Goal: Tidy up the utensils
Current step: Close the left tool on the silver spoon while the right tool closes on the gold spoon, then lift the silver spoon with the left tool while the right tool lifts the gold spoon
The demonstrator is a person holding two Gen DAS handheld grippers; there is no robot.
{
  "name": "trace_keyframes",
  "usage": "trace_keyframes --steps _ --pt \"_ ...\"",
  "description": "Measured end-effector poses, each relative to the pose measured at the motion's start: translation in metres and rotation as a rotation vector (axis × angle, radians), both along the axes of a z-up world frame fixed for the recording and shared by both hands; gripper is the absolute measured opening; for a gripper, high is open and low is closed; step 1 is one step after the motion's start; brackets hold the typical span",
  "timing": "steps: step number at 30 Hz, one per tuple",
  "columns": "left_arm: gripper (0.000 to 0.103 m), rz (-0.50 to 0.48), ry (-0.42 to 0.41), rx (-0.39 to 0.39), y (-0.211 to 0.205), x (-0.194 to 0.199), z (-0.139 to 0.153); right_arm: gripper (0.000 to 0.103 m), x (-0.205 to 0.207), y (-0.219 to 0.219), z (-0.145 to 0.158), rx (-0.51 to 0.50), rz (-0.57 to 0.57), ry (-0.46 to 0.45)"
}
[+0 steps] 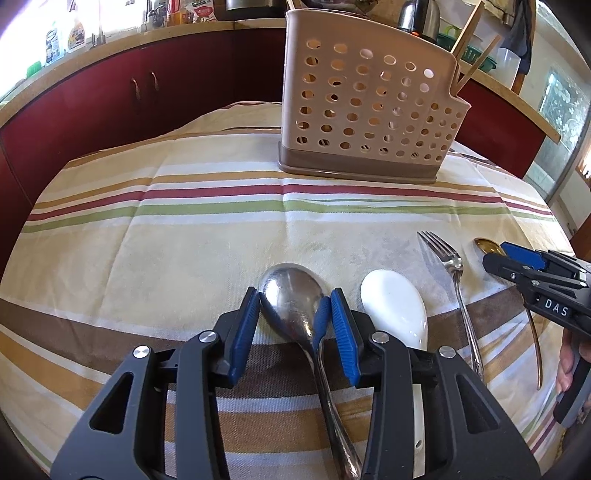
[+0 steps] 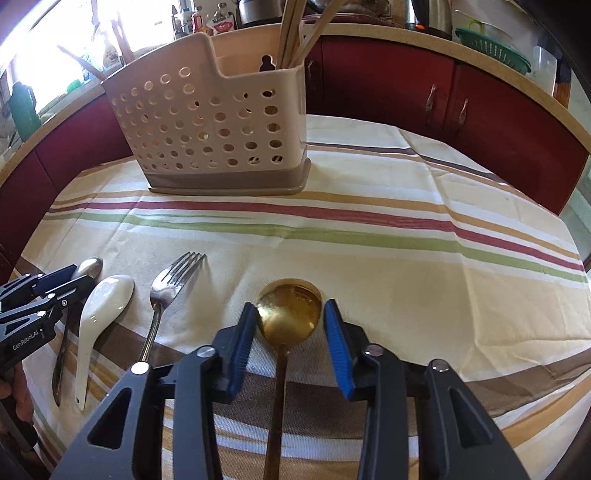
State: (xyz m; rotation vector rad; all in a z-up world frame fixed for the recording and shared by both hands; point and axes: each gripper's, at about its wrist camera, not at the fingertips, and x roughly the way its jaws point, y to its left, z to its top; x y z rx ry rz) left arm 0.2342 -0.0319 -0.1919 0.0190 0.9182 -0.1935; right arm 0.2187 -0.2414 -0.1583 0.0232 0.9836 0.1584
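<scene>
A silver spoon (image 1: 288,280) lies on the striped tablecloth (image 1: 184,240), and my left gripper (image 1: 294,292) is shut on its bowl, a blue pad pressing each edge. To its right lie a white ceramic spoon (image 1: 395,306), a fork (image 1: 452,266) and a gold spoon (image 1: 489,245). In the right wrist view my right gripper (image 2: 290,304) straddles the gold spoon (image 2: 290,321). Its left pad is at the bowl's edge and the right pad stands a sliver clear. The perforated beige utensil holder (image 1: 362,110) stands at the back of the table.
Wooden chopsticks (image 2: 291,33) stick up from the holder (image 2: 207,129). Red cabinets (image 2: 388,85) and a cluttered counter curve behind the table. A person's hand (image 1: 569,362) holds the right gripper (image 1: 498,254). A broad stretch of cloth lies between the utensils and the holder.
</scene>
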Motion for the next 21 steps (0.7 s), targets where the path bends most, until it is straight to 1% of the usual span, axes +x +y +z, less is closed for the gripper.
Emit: trace_keyframes --steps 4,9,16,21 --pt "0.039 -0.001 0.009 -0.002 0.0 0.002 0.0 0.037 0.002 0.001 0.0 -0.003 0.007 0.007" --pt "0.039 -0.003 -0.005 0.005 -0.001 0.001 -0.001 0.037 0.001 0.001 0.001 0.008 -0.001 -0.012" --pt "0.039 -0.005 -0.003 -0.037 0.002 -0.001 0.001 0.037 -0.006 -0.003 0.01 0.03 -0.006 -0.06" --pt "0.039 -0.007 -0.029 -0.067 0.004 -0.005 0.006 0.037 -0.011 -0.008 0.018 0.047 -0.019 -0.11"
